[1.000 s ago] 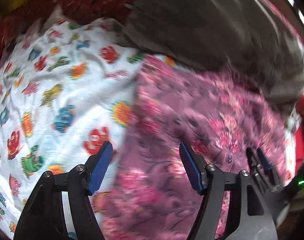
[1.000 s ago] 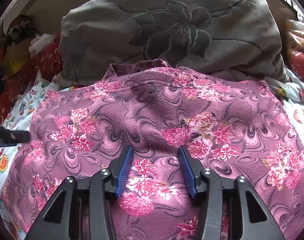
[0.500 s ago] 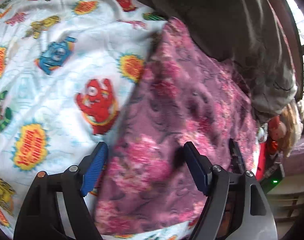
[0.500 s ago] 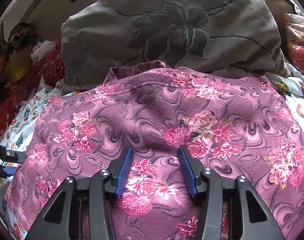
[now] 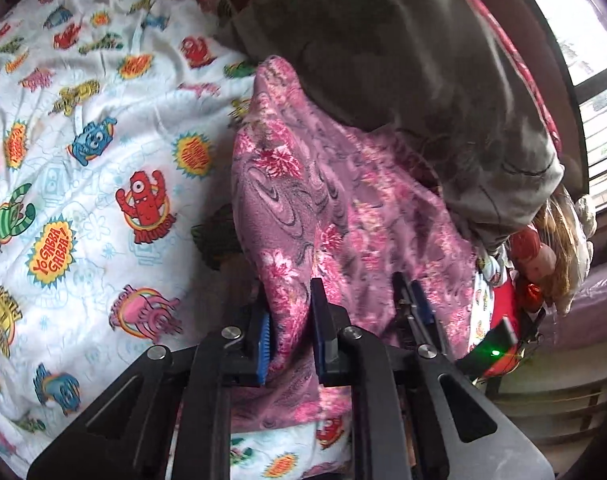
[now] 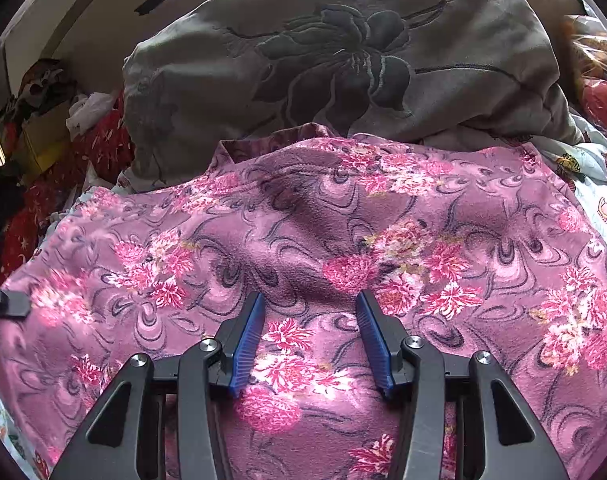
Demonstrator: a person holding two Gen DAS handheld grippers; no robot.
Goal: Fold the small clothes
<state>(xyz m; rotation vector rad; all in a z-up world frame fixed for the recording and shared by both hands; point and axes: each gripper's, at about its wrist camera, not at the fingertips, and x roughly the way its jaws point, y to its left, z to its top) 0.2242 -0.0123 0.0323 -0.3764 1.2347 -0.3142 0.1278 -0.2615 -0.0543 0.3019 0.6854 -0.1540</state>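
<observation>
The left gripper (image 5: pixel 289 344), wide a moment ago, now pinches the pink floral fleece garment's (image 5: pixel 331 216) raised edge; the right gripper (image 6: pixel 309 340) stays wide above it.

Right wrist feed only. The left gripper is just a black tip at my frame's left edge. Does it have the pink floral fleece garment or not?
Observer: Yes. The left gripper is shut on a raised fold at the edge of the pink floral fleece garment.
Operator: Is that edge flat or lifted?
Observer: Lifted. The pinched fold stands up off the white cartoon-print bedsheet, with shadow showing beneath it.
</observation>
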